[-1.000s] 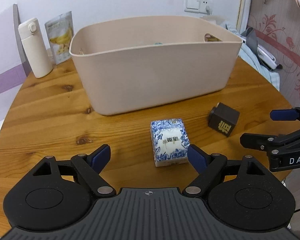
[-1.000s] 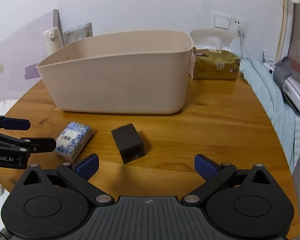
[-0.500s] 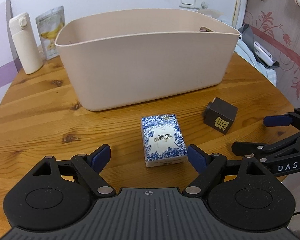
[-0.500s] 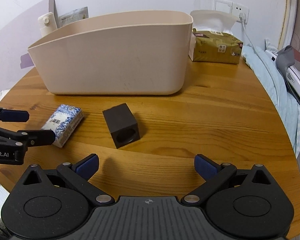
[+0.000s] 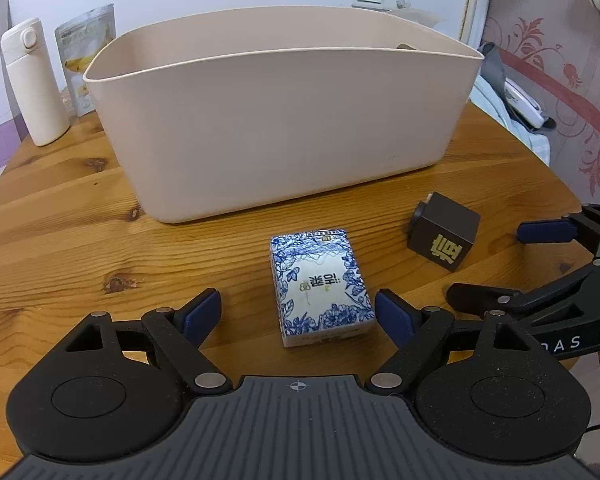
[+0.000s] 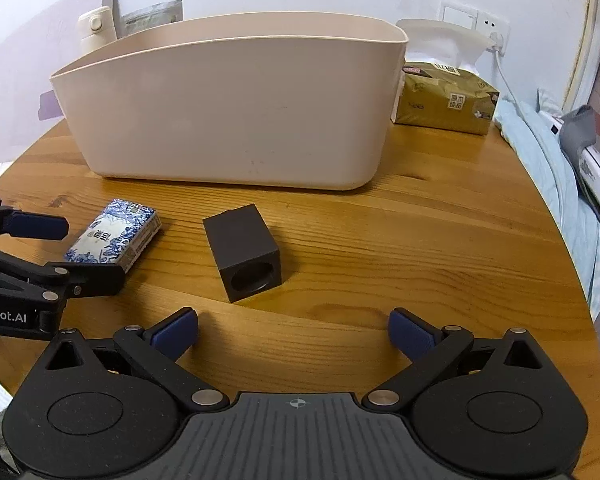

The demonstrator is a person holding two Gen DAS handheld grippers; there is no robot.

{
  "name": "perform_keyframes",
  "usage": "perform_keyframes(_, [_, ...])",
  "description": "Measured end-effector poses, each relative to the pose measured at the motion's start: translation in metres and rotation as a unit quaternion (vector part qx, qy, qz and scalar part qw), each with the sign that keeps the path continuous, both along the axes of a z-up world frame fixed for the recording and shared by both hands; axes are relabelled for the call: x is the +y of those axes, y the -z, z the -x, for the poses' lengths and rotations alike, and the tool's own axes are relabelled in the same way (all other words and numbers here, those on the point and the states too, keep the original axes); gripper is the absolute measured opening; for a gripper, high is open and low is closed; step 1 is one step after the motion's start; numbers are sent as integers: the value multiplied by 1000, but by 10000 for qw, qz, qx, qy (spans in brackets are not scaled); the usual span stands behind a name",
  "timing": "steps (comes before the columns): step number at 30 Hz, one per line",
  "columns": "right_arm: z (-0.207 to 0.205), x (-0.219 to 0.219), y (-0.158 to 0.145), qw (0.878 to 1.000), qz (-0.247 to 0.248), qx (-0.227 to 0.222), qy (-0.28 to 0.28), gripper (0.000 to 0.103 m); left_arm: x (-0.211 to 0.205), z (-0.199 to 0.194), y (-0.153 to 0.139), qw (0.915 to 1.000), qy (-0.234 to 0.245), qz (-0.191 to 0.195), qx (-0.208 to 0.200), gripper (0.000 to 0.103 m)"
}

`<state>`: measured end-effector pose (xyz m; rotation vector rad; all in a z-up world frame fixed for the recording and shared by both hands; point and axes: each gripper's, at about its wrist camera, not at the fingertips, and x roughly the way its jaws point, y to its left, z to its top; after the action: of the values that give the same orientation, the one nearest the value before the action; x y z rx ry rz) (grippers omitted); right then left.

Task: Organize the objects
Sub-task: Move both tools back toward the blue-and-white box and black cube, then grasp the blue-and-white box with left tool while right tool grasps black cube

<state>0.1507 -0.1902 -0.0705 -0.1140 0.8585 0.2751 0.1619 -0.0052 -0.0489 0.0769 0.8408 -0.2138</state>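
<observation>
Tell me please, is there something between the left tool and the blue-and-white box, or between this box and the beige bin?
Nothing visible blocks either path. The left tool is open, with the blue-and-white box already between its fingers. Bare wooden table lies between the box and the beige bin. Only the bin's tall wall must be cleared. The black cube sits off to the right.

Round wooden table (image 5: pixel 52 216) bearing large beige plastic tub (image 5: pixel 284 120), blue-and-white floral packet (image 5: pixel 320 286) lying before it, black cube box (image 5: pixel 444 236) right of packet, cream flask (image 5: pixel 34 84) left of tub, gold tissue pack (image 6: pixel 446 98) at tub's right.
</observation>
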Motion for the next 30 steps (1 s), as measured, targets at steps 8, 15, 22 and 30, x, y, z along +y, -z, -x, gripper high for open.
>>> perform_keyframes(8, [-8,3,3,9999,-12,-131,13,103,3,-9,4,9999,-96,70,35,85])
perform_keyframes(15, [-14,5,4,9997,-43,-252,48,103,5,-12,7,9999,-85,-59,-84,84])
perform_keyframes(22, [-23,8,5,9995,-58,-321,-11,103,7,-18,8,9998,-141,-102,-124,82])
perform_keyframes(30, [-30,12,7,9991,-79,-408,-37,103,8,-22,9,9996,-173,-92,-208,77])
